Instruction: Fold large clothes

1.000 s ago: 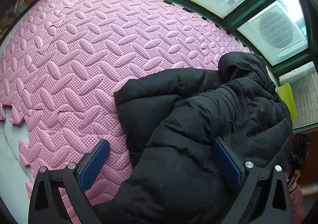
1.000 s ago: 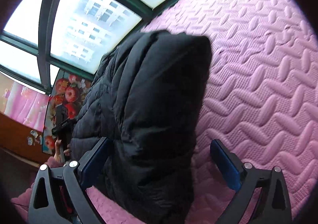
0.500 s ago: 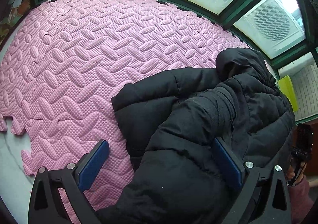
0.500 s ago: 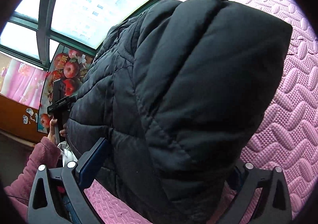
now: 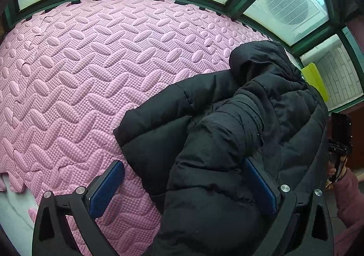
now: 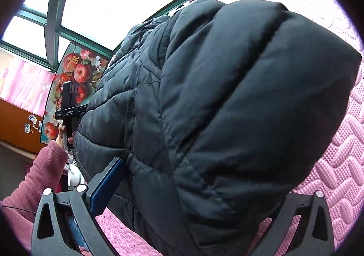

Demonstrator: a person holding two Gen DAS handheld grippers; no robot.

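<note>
Raised since earlier, the black puffer jacket now fills your right view. Both grippers stand apart, unclamped; lay the fold flat on the pink foam mat.

Black quilted jacket, pink ridged foam mat

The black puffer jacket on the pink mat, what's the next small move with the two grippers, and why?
Probably close the right gripper on the jacket fold bulging between its spread fingers. Both grippers look open, with padding between the fingers but not pinched. The jacket lies bunched on the foam mat, hood toward the window, so a firm hold seems needed before folding it over.
</note>
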